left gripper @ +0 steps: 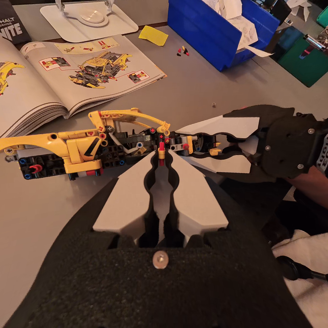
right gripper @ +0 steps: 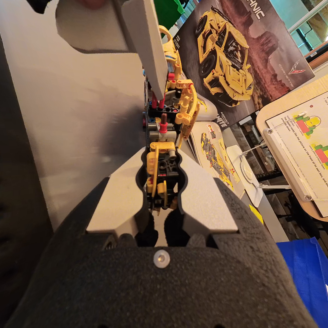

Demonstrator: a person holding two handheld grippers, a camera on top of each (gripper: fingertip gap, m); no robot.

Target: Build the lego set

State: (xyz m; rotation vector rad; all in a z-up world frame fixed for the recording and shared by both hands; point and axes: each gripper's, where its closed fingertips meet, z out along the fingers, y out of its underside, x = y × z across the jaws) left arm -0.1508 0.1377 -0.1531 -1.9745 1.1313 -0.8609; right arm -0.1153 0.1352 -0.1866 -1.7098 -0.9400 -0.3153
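Two grippers work on one half-built yellow and black car model (left gripper: pixel 85 143) lying on its side on the grey table (left gripper: pixel 186 92): the right gripper (left gripper: pixel 186 142) is clamped on the model's end, while the left gripper (left gripper: pixel 161 156) pinches a small red and yellow pin piece (left gripper: pixel 161 152) against its middle. It looks light but fragile (thin arches likely pop off), so grip the dense black frame (left gripper: pixel 113 150).
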